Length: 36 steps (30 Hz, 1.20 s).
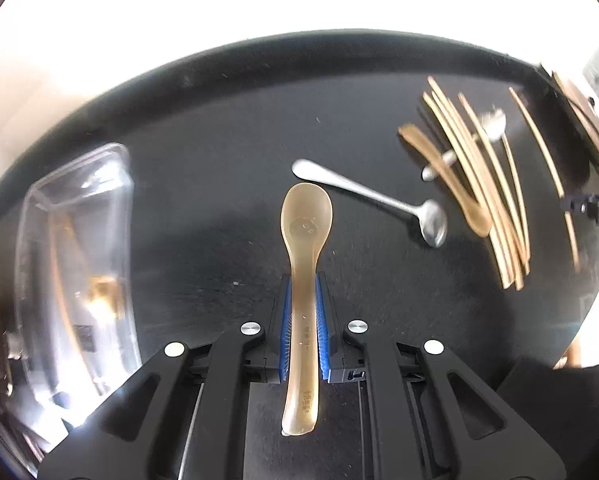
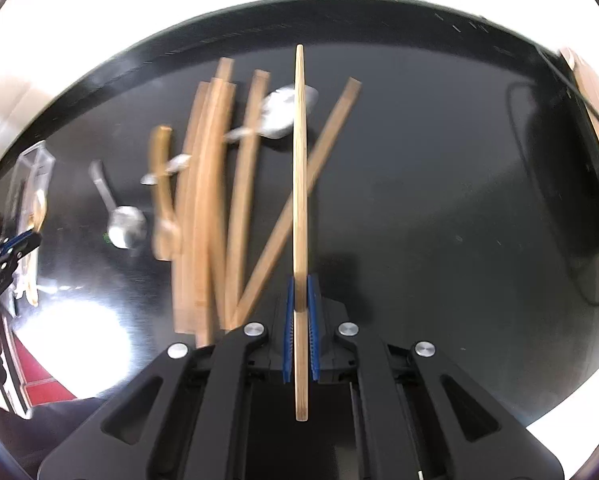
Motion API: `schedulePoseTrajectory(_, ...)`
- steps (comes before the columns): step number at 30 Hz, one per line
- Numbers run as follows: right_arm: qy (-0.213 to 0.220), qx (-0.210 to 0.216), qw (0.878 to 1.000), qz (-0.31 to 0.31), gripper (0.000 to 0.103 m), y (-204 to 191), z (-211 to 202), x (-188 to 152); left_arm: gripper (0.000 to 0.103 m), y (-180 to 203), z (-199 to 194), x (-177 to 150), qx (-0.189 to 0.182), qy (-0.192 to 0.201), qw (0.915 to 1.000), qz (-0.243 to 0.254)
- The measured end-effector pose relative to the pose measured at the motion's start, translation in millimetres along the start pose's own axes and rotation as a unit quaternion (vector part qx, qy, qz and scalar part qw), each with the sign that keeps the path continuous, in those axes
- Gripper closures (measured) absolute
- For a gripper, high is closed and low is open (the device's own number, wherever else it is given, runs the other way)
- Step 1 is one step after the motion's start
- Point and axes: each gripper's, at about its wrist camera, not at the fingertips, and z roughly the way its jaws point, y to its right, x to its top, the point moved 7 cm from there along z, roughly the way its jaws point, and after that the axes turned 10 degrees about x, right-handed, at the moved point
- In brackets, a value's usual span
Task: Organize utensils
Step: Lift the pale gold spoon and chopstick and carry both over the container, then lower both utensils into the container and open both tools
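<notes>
Both grippers are carrying loads, and either one could slip.

Your left gripper (image 1: 303, 292) is pinching the amber plastic spoon (image 1: 305, 264) by its handle, bowl forward above the black table (image 1: 219, 160); your right gripper (image 2: 299, 304) is squeezing a single chopstick (image 2: 300, 200) near its lower third, so the long free end is likely levering and could twist out. The chopstick pile (image 2: 211, 208) and the metal spoon (image 2: 125, 224) are lying just beside your path and could be scattered. The clear container (image 1: 75, 256) is sitting to the left, near the table's edge; you risk nudging it.
</notes>
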Motion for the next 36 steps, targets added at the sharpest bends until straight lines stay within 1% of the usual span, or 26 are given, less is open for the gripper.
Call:
schedulePoseTrajectory(3,0.0,0.018,0.999,-0.031,0.096,-40.2,-5.0,9.4,0.093,-14.4,-14.6,0.0,0.006,-0.01,0.9991,-0.04)
schedulePoseTrajectory(5,-0.002,0.034,0.998,-0.058,0.096,-74.3,-7.6,16.0,0.093,-28.0,-27.8,-2.9,0.006,-0.005,0.9978,-0.065)
schedulePoseTrajectory(6,-0.003,0.041,0.997,-0.068,0.096,-87.6,-7.7,18.6,0.093,-33.1,-33.1,-2.8,0.009,-0.001,0.9974,-0.072)
schedulePoseTrajectory(9,-0.009,0.066,0.992,-0.11,0.096,-145.4,-6.8,21.9,0.093,-54.4,-46.3,-6.6,0.013,0.006,0.9959,-0.09)
schedulePoseTrajectory(12,-0.019,0.092,0.984,-0.149,0.096,-204.2,-1.0,24.3,0.093,-82.6,-52.8,-12.0,0.017,0.007,0.9928,-0.118)
schedulePoseTrajectory(16,-0.042,0.125,0.972,-0.194,0.096,-282.7,13.5,26.9,0.093,-134.0,-59.9,-25.9,0.033,0.01,0.9862,-0.162)
schedulePoseTrajectory(18,-0.053,0.137,0.967,-0.21,0.096,-315.9,22.3,24.8,0.093,-159.3,-59.5,-35.4,0.036,0.006,0.9824,-0.183)
schedulePoseTrajectory(21,-0.07,0.148,0.961,-0.225,0.096,-357.4,38.3,22.9,0.093,-187.4,-58.8,-45.6,0.039,0.005,0.9776,-0.207)
schedulePoseTrajectory(23,-0.085,0.155,0.957,-0.23,0.096,-380.2,51.9,22.0,0.092,-207.5,-54.3,-52.2,0.042,0.001,0.9749,-0.219)
schedulePoseTrajectory(26,-0.101,0.158,0.955,-0.23,0.096,-405.1,65.7,20.2,0.092,-227.3,-43.9,-56.4,0.039,-0.005,0.972,-0.232)
schedulePoseTrajectory(29,-0.115,0.163,0.956,-0.217,0.096,-423.3,80.2,21.8,0.092,-241.3,-34.6,-57.0,0.023,-0.012,0.9701,-0.241)
schedulePoseTrajectory(31,-0.122,0.166,0.957,-0.204,0.096,-427.8,86.6,22.9,0.092,-247.6,-30.9,-56.0,0.016,-0.013,0.9684,-0.249)
schedulePoseTrajectory(36,-0.135,0.166,0.96,-0.179,0.096,-447.1,108.1,33.5,0.092,-263.2,-15.8,-44.0,-0.002,-0.01,0.9655,-0.26)
